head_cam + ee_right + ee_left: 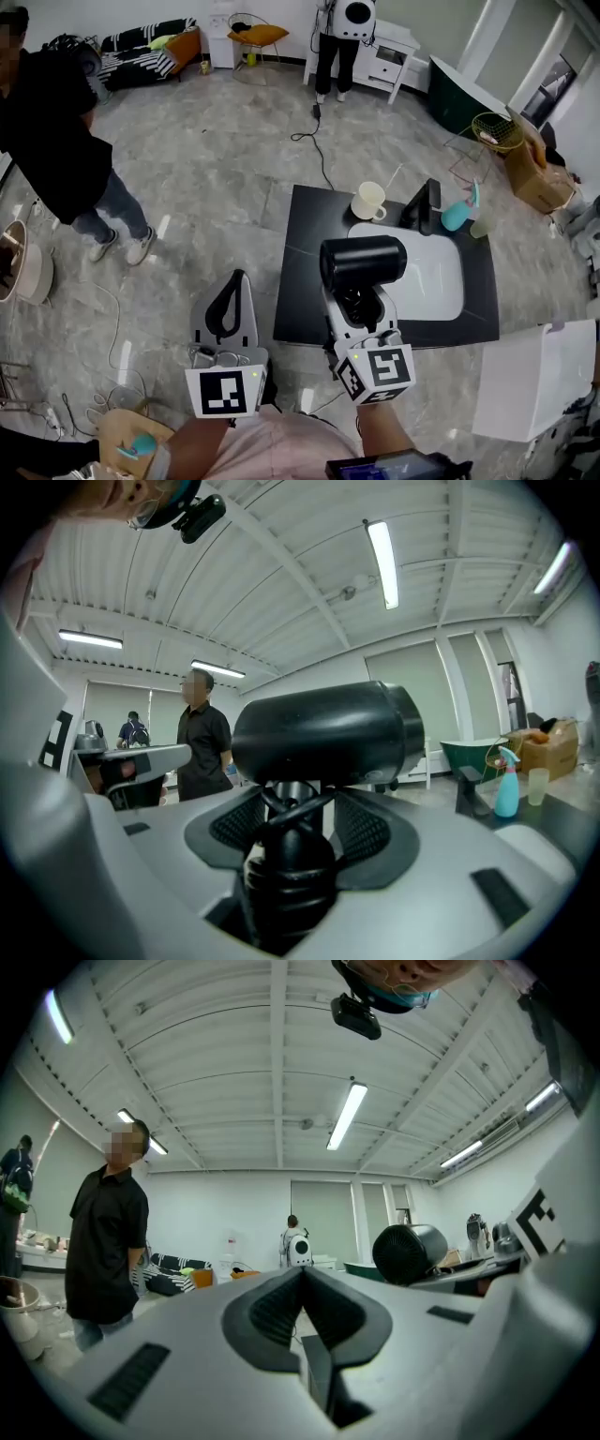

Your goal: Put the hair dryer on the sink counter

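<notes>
1. The left gripper [234, 283] hangs over the floor, just left of the counter. Its jaws are closed together with nothing between them, so it takes no part in this step.
2. The dark sink counter [305, 281] has a bare strip along its left side, between its edge and the white sink [436, 277]. That strip looks like the best place to set something down.
3. The hair dryer [364, 262] is in the air, held upright with its barrel on top. From the head view it appears over the left rim of the sink and the counter beside it. The right gripper [362, 302] clamps the handle from both sides, and a loop of cord crosses between the pads.
4. Step in hand, as I judge it: carrying the hair dryer in, not yet set down.
5. The next move calls for shifting a little left, off the sink, lowering until the hair dryer rests on the counter, then opening the jaws.
6. The mug [368, 201], the tap [422, 206] and the teal bottle [457, 215] stand along the far side, well apart from that spot.
</notes>
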A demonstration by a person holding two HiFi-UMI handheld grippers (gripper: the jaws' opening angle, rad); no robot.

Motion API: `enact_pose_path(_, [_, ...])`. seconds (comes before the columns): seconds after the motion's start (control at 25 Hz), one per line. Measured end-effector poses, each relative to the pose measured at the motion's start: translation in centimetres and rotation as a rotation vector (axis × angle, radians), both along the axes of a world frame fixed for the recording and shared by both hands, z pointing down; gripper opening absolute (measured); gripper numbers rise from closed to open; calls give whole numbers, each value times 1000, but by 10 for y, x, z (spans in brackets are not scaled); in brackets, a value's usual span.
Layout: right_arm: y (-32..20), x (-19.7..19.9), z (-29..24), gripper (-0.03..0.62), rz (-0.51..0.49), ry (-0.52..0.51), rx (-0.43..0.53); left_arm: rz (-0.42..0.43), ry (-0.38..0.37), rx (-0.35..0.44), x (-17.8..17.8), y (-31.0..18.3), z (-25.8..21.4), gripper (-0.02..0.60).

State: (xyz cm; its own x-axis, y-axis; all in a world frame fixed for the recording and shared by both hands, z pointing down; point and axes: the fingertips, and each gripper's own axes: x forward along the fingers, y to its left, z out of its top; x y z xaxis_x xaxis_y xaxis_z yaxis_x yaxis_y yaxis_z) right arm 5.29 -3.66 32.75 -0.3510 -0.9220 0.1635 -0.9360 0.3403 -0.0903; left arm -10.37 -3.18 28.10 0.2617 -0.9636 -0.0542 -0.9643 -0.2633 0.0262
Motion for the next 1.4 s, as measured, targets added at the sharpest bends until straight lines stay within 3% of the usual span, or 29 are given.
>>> enact_pose_path(0.12, [-30,-8,-12,239,17,3,29,22,-34,22,-9,-32,-5,9])
enact_pose_path(0.32, [-63,-14,-28,239,34,16,71,48,14,62,-10,-68,-22,9])
enact_pose_path(0.64, [-98,-7,-20,239,31,7,55,61,-51,62,1,-101,-17,9])
enact_pose_path(1.4, [-141,3,72,239,-36,0,-149,43,-87,-98,23,-147,48,9])
